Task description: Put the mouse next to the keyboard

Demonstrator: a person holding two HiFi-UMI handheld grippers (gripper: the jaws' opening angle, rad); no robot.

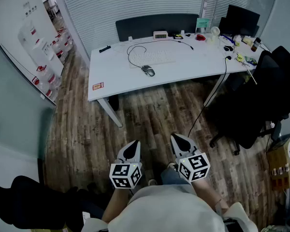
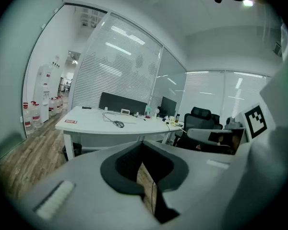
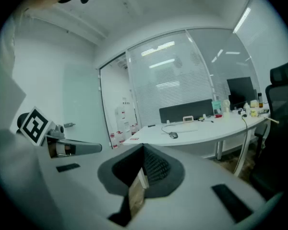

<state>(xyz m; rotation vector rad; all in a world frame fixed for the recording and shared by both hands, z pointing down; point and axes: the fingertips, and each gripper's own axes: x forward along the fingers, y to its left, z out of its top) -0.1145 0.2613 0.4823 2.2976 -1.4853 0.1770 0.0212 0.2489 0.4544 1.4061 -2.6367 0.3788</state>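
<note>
The mouse (image 1: 148, 70) lies on the white counter (image 1: 117, 83), towards its middle, just on the near side of the pale keyboard (image 1: 153, 57). I cannot tell whether the two touch. Its dark cable (image 1: 131, 52) loops round the left end of the keyboard and runs off to the far right. A small red and white sticker (image 1: 97, 86) sits near the counter's near left corner. A black monitor (image 1: 241, 17) stands at the far right end, among small clutter. A black office chair (image 1: 263, 93) stands on the wooden floor (image 1: 150, 112) to the right of the counter.

Both of my grippers are well apart from the counter, held low over the floor close to my body. The left gripper (image 1: 131, 150) has its jaws pressed together with nothing between them, and the floor shows through the narrow slit. The right gripper (image 1: 181, 143) is likewise pressed together and empty. Each carries its marker cube (image 1: 125, 175) at the near end. From the left gripper view the mouse (image 2: 118, 124) is small and distant on the counter; in the right gripper view it (image 3: 173, 135) is just as far off.
</note>
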